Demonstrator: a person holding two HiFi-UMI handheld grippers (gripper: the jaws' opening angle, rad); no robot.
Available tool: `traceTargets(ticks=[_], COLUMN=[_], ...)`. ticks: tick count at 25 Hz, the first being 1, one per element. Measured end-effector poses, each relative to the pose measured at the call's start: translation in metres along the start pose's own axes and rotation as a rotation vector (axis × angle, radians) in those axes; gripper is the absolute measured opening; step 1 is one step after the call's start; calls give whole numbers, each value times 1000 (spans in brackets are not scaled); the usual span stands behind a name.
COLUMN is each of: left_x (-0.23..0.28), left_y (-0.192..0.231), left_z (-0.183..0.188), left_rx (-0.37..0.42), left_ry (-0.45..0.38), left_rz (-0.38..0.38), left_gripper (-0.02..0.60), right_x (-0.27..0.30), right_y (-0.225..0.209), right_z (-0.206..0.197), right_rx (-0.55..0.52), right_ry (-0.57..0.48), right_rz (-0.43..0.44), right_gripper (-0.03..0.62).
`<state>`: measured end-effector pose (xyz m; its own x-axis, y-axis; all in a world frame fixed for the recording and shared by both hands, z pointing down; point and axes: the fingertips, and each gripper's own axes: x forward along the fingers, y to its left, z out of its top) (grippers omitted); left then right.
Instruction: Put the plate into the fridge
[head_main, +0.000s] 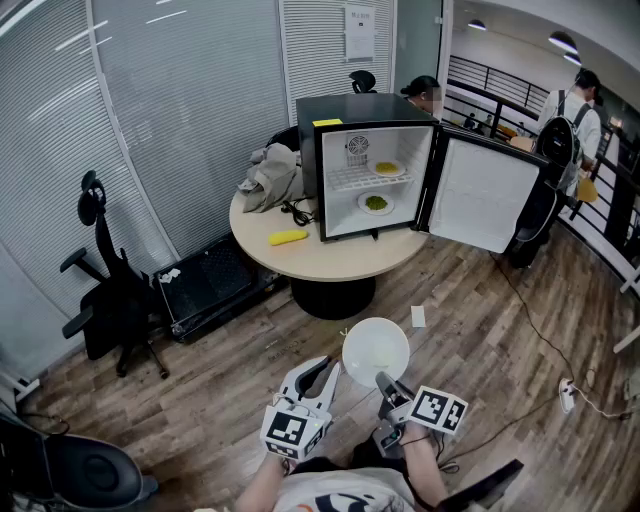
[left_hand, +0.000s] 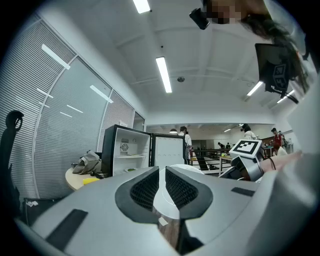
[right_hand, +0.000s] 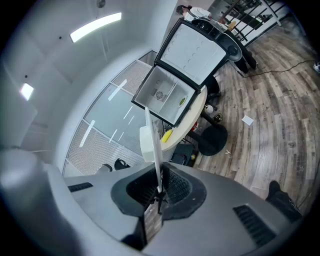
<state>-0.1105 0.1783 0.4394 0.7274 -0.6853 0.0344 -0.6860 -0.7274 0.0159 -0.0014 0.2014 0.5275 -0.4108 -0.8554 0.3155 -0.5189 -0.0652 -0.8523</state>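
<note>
Right gripper view: right gripper (right_hand: 159, 189) pinches white plate (head_main: 375, 350) by its rim, edge-on ahead of the jaws. Left gripper (head_main: 325, 372) spread, empty, beside it. Fridge (head_main: 370, 165) well ahead, door open. Advised: keep the pinch firm, level the plate, enter squarely.

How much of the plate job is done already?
Done: the fridge door stands open. In hand: the right gripper is shut on the white plate's rim, over the floor, short of the round table. Left: carry it to the fridge and set it inside; the left gripper is open.
</note>
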Motion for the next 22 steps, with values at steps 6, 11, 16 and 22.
traceTargets(ticks=[6,11,16,22], left_x=[1,-6,-5,9], left_y=[4,4,8,14], left_z=[-4,-5,-9,-11], left_rx=[-8,15,-4,-12], left_ry=[3,17,27,35], left_rz=[-2,-7,2,18], left_gripper=[48,48,48,48], right_x=[4,4,6,17], right_y=[0,-1,-5,-14], right_z=[-1,-7,-8,8], right_rx=[4,27,39,49], right_ry=[-7,-21,-17,-6], right_rz=[0,-1,-1,-9], right_gripper=[28,29,29,29])
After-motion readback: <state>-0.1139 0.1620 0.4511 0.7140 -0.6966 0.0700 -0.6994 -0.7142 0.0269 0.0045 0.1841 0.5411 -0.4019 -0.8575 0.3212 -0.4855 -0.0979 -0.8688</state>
